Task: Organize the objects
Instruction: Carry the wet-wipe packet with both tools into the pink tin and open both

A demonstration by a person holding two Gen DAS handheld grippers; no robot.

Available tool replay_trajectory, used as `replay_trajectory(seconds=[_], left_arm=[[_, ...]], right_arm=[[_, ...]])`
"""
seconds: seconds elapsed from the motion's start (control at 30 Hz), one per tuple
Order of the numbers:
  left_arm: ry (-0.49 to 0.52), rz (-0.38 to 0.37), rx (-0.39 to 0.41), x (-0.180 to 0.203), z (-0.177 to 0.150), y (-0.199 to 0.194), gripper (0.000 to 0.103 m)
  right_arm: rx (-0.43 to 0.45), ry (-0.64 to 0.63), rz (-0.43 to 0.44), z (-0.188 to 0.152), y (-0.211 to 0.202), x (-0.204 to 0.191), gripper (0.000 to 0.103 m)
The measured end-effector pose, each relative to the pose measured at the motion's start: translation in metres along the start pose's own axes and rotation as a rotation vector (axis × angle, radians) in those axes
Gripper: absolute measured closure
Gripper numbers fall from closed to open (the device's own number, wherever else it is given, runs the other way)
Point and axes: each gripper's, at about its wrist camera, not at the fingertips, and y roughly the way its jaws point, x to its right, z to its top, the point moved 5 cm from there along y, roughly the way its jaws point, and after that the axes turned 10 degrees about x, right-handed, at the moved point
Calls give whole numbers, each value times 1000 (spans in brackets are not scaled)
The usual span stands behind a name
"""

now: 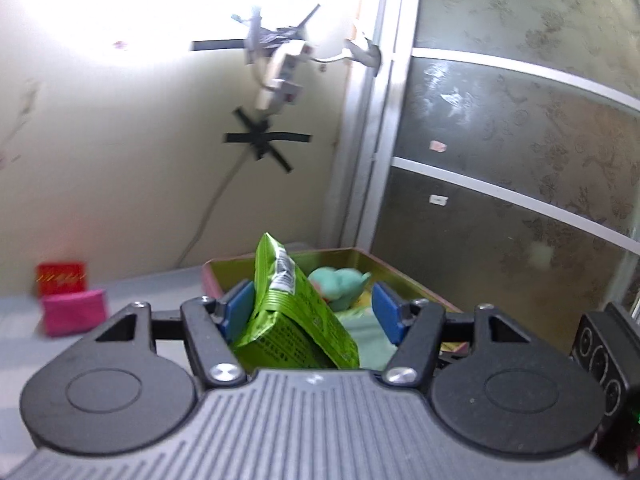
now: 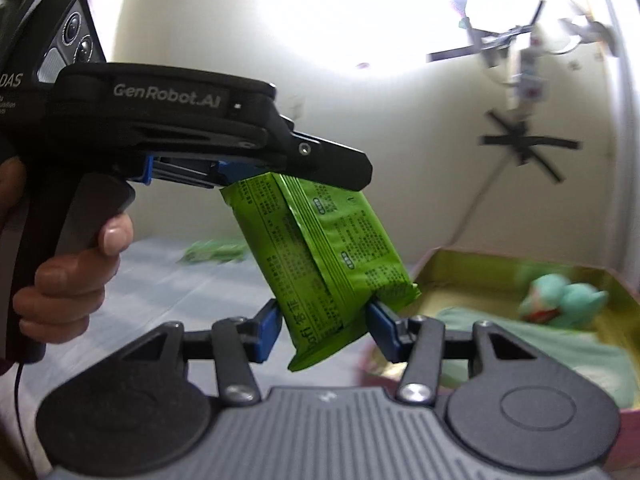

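Green packet hangs above table, near box w/ teal plush: right gripper clenches its lower end, and only right cam shows left gripper clamping its top & hand; left cam adds pink pouch.

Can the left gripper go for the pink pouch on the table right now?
Probably not yet. The left gripper has the green packet between its jaws, and the right gripper grips the packet's other end. The table up to the pink pouch looks unobstructed once the packet is released.
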Motion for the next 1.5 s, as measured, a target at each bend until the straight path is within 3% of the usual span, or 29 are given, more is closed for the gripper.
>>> replay_trajectory(seconds=[0.27,0.5,0.57,0.7,0.8,1.03,1.5], left_arm=[[27,-53,-55,37,-3,79,37],[35,-46,-128,44,-16,135,37],[45,-27,-154,43,-21,149,37],[61,107,-217,31,-33,168,36],[32,137,-232,20,-38,158,36],[51,214,-254,6,-46,128,36],[86,328,-277,-9,-57,60,36]], right_arm=[[12,43,-135,1,-6,73,55],[-2,74,-213,-6,-2,116,55],[-5,73,-238,-8,2,126,55],[-1,90,-373,-17,8,150,50],[21,196,-362,-23,0,162,50],[57,261,-362,-30,-28,152,48],[54,276,-304,-18,-48,108,45]])
